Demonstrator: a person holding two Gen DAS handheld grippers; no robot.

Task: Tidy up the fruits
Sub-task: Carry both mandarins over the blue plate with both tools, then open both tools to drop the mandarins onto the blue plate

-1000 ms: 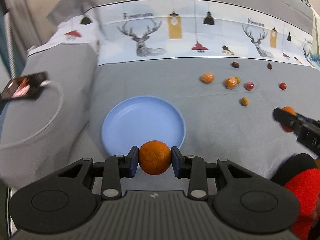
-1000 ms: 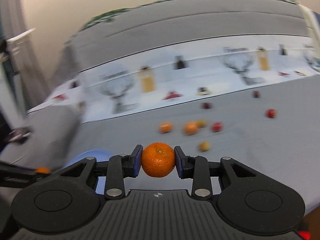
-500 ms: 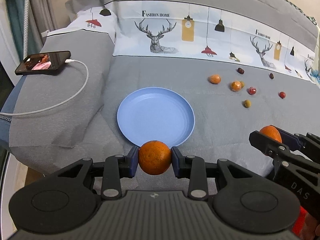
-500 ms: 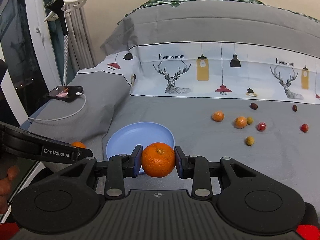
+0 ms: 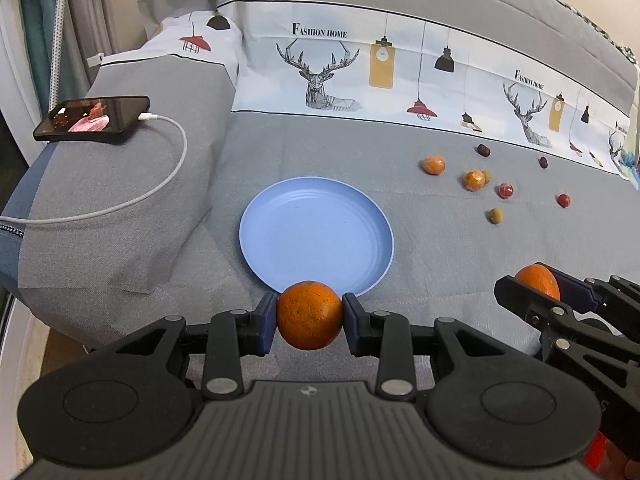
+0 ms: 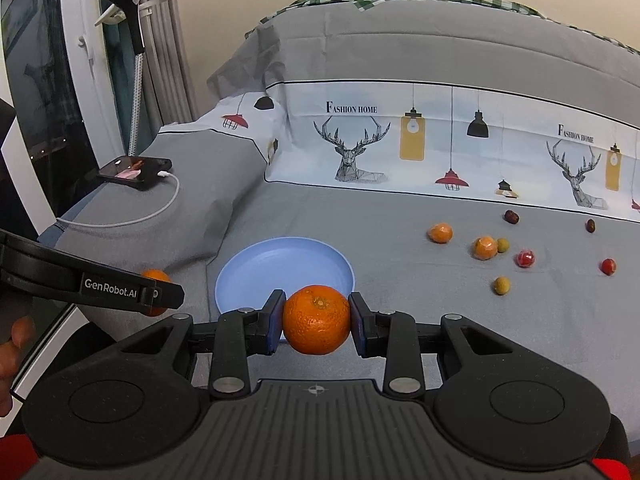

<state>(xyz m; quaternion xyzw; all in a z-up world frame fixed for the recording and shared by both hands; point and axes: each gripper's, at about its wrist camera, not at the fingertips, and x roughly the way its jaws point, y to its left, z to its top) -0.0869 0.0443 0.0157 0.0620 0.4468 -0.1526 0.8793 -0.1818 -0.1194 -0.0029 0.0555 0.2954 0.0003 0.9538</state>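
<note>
Two handheld grippers hover over the near edge of a bed (image 5: 440,240) covered in grey bedding. The left gripper (image 5: 309,316) is narrowed around a rough-skinned orange (image 5: 309,315), its blue pads (image 5: 267,322) pressing the fruit from both sides. Seen from its own camera, the orange sits just in front of the near rim of an empty blue plate (image 5: 316,232), though whether it hangs above the rim or short of it is hard to judge.

The right gripper (image 6: 316,318) pinches a second orange (image 6: 316,318) the same way, stem end facing the camera, pads tight on both sides. This gripper also shows at the right edge of the left camera's view, beside the plate and a little apart from it.

The plate lies flat on the bedding. Farther back and to the right, well apart from it, small fruits are scattered: two wrapped orange ones (image 5: 433,165), two small red ones (image 5: 505,190), two greenish-yellow ones (image 5: 496,216) and two dark ones (image 5: 483,150). Behind them runs a white band printed with deer heads and hanging lamps (image 5: 400,76). On a raised grey fold to the left, a phone (image 5: 92,119) lies with a white cable (image 5: 160,184) plugged in.
</note>
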